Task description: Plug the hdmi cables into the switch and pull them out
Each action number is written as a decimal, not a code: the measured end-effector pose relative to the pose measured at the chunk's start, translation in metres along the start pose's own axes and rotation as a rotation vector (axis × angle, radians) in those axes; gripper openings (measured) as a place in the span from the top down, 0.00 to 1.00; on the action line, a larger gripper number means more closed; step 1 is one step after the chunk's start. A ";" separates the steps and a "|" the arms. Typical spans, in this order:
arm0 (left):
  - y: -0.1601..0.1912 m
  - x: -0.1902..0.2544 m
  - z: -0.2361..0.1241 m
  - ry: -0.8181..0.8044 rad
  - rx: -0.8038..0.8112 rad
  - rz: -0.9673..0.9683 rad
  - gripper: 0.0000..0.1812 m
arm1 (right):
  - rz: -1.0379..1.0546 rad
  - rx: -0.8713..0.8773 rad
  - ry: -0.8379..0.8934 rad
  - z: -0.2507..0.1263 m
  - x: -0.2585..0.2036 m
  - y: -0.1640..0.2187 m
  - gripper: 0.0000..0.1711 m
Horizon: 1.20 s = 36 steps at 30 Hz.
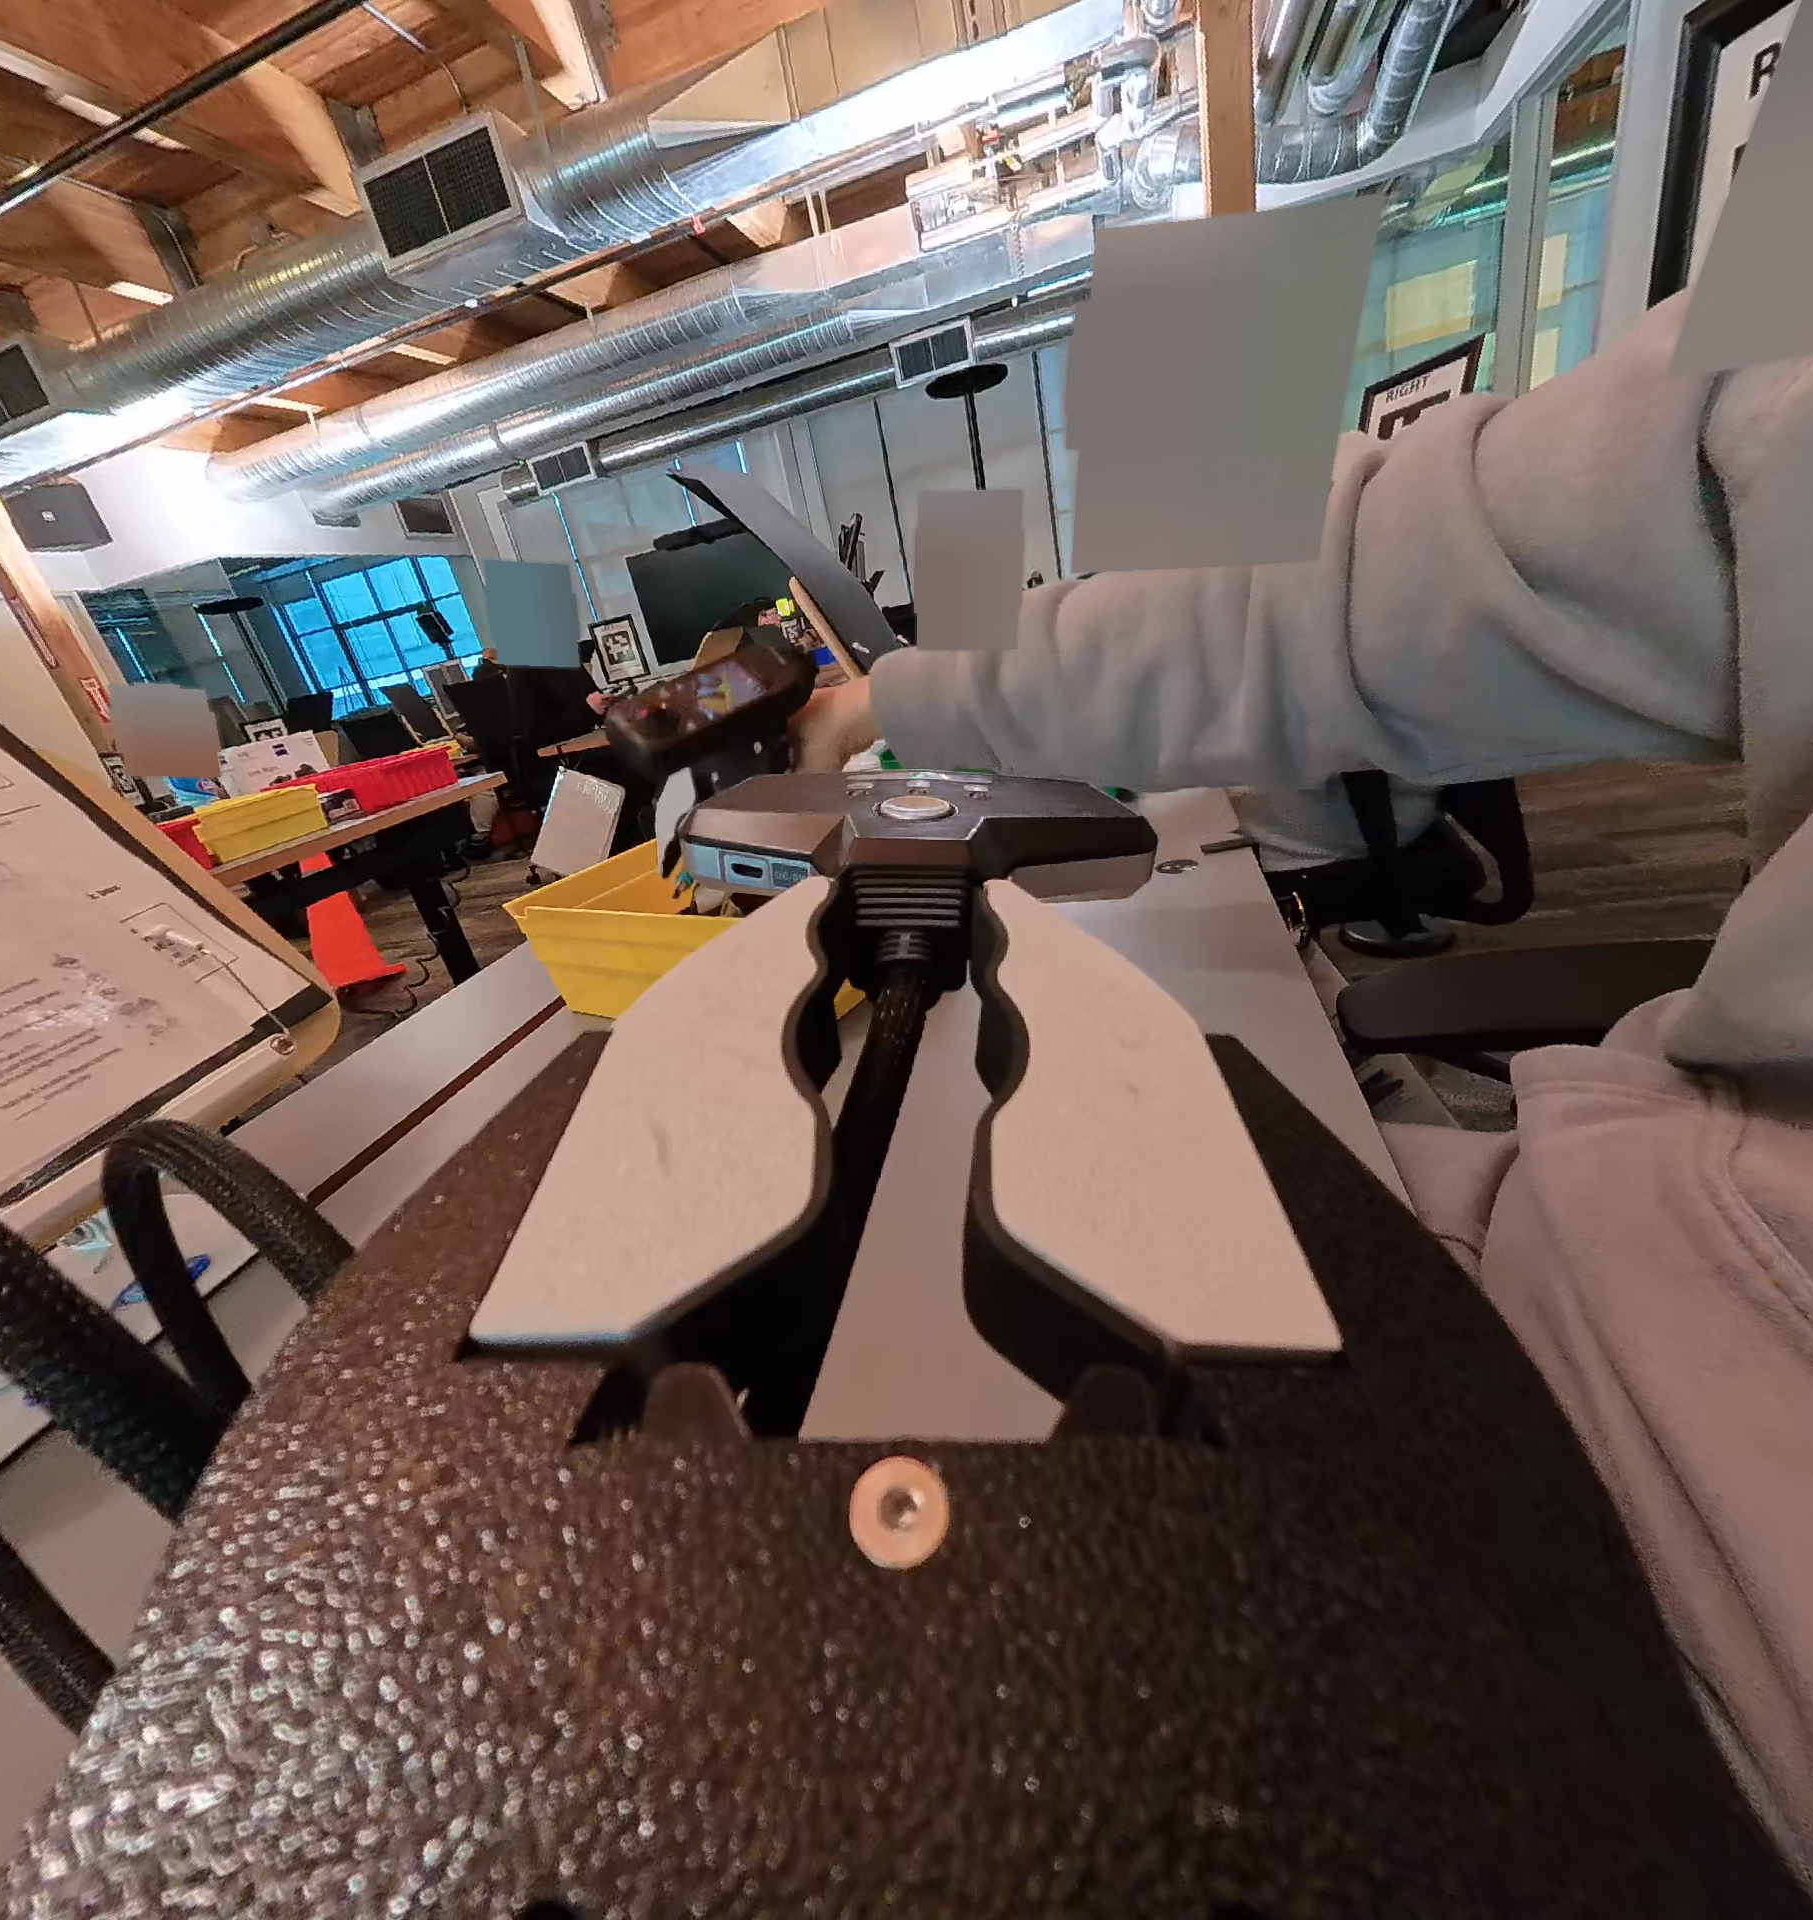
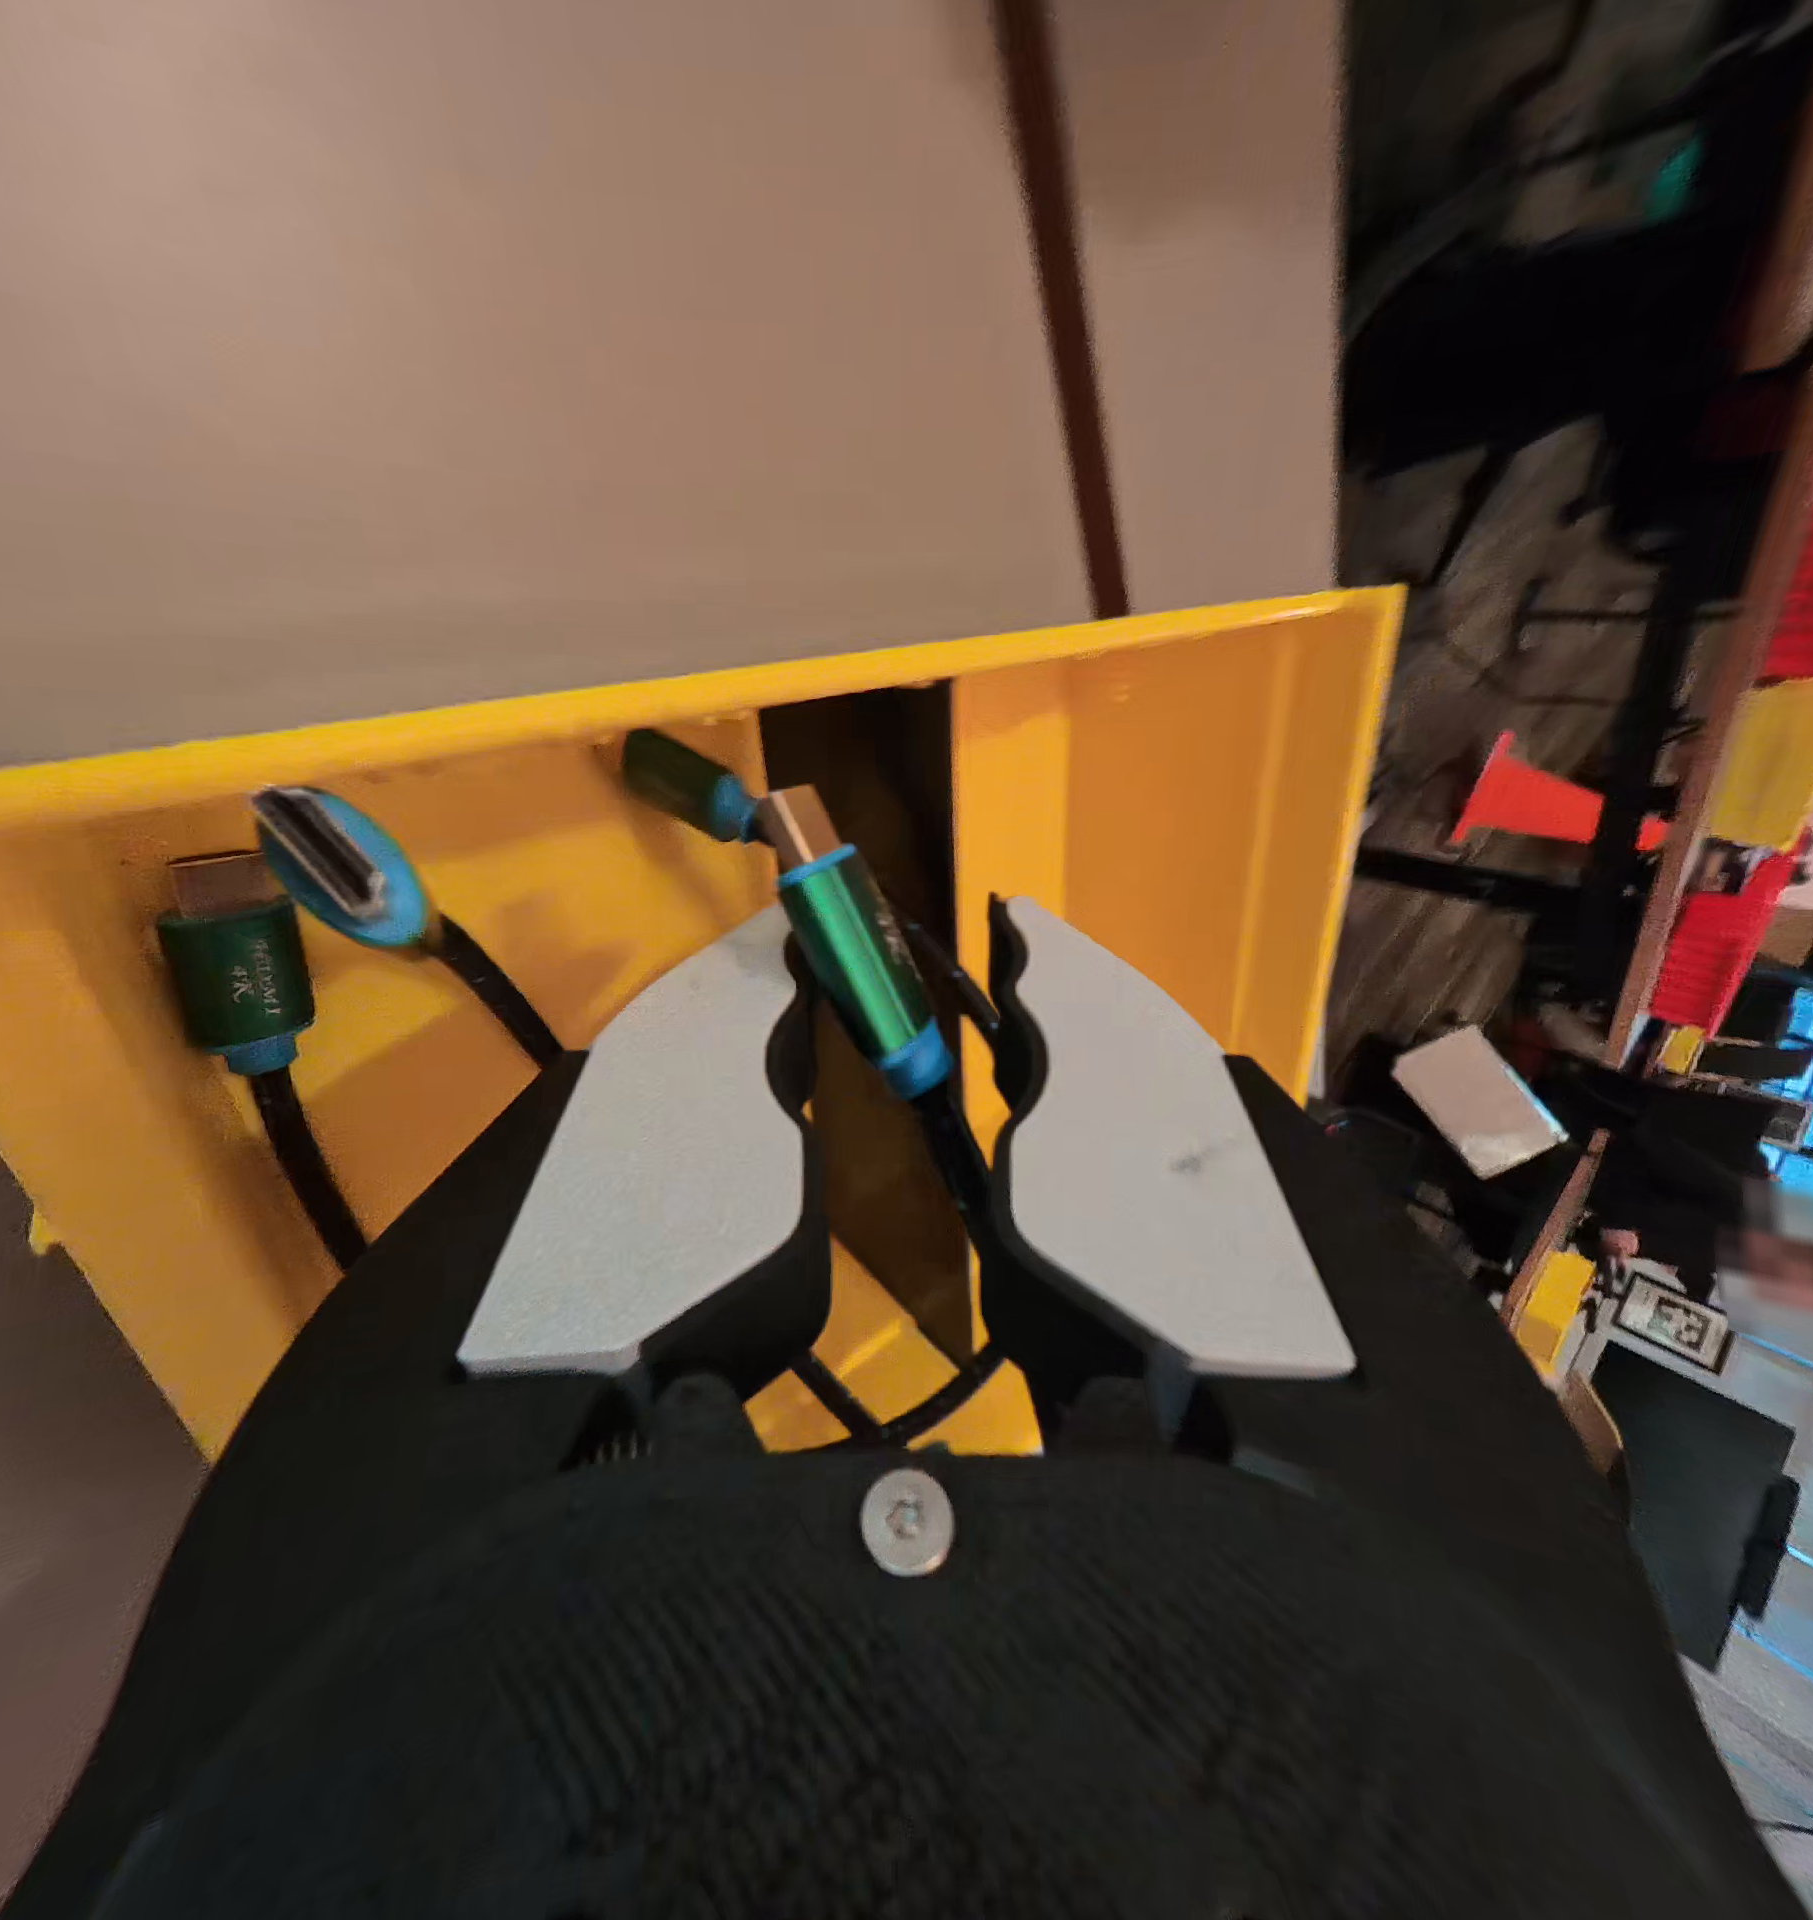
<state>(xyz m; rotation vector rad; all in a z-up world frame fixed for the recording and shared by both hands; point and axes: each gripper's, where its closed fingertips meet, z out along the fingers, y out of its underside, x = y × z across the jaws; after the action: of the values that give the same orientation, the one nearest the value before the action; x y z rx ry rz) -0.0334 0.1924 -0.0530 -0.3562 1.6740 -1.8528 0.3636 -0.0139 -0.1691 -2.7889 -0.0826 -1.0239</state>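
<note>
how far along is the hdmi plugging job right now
Early stage. Done: nothing looks plugged into the one HDMI port that shows on the switch. In hand: the left hand-held gripper grips the switch's own braided cable, steadying it; the right hand-held gripper, open, straddles a green HDMI plug in the yellow bin. Left: grasp it, plug in, pull out.

Wood-beam ceiling (image 1: 258, 135), silver ducts (image 1: 590, 343), blue-lit windows (image 1: 382, 623), desks (image 1: 382, 821)
</note>
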 end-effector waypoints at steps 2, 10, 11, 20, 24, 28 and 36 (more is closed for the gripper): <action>-0.001 -0.001 -0.001 0.000 0.014 -0.010 0.88 | 0.018 0.042 -0.007 -0.014 0.008 0.000 0.75; 0.002 -0.001 0.003 0.011 0.026 -0.036 0.88 | 0.060 0.188 0.012 -0.060 0.024 0.006 0.70; 0.002 0.000 0.003 0.015 0.030 -0.037 0.88 | 0.034 0.148 0.026 -0.060 0.023 0.015 0.70; 0.006 0.007 0.012 0.049 0.017 -0.047 0.88 | 0.063 0.007 0.147 -0.042 0.031 0.044 0.82; 0.007 0.008 0.013 0.056 0.011 -0.042 0.88 | 0.050 0.023 0.192 -0.027 0.039 0.038 0.81; 0.010 0.005 0.010 0.048 0.010 -0.052 0.88 | -0.031 -0.023 0.268 -0.017 0.048 0.041 0.96; 0.012 -0.001 0.007 0.040 0.036 -0.090 0.88 | -0.639 -0.305 0.335 -0.062 0.073 0.052 0.95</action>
<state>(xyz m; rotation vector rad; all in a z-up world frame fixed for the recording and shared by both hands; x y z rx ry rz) -0.0255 0.1870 -0.0636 -0.3870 1.6738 -1.9649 0.3857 -0.0769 -0.0826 -2.8556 -0.8855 -1.7598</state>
